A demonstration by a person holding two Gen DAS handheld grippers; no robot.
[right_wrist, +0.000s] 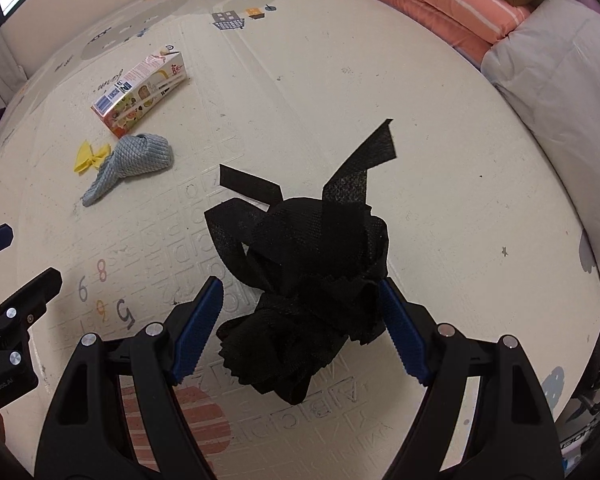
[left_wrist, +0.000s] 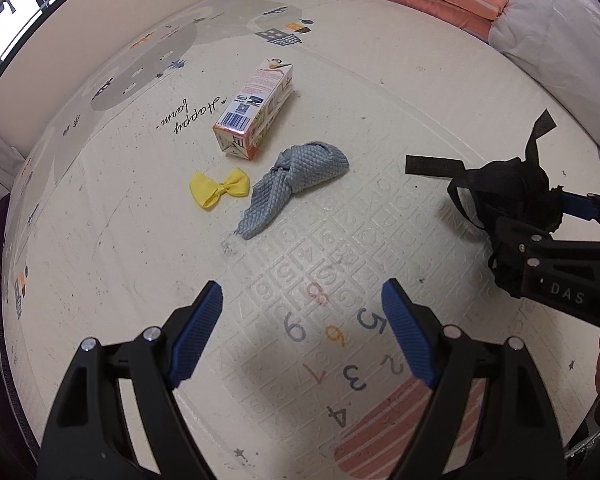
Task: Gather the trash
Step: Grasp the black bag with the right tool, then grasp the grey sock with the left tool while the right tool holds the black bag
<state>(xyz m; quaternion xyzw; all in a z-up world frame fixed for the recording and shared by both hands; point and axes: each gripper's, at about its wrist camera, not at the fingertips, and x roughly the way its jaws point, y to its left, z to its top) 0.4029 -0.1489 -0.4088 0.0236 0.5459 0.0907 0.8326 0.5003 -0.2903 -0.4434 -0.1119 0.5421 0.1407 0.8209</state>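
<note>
A black crumpled fabric bag with loose straps lies on the cream play mat, between the wide-open fingers of my right gripper, which is not closed on it. In the left wrist view the bag and right gripper sit at the right edge. My left gripper is open and empty above the mat. Ahead of it lie a juice carton, a yellow bow and a grey knotted cloth. They also show in the right wrist view: carton, bow, cloth.
Folded pink striped bedding and a grey pillow line the mat's far right side. A wall and window stand at the far left. Printed numbers mark the mat under my left gripper.
</note>
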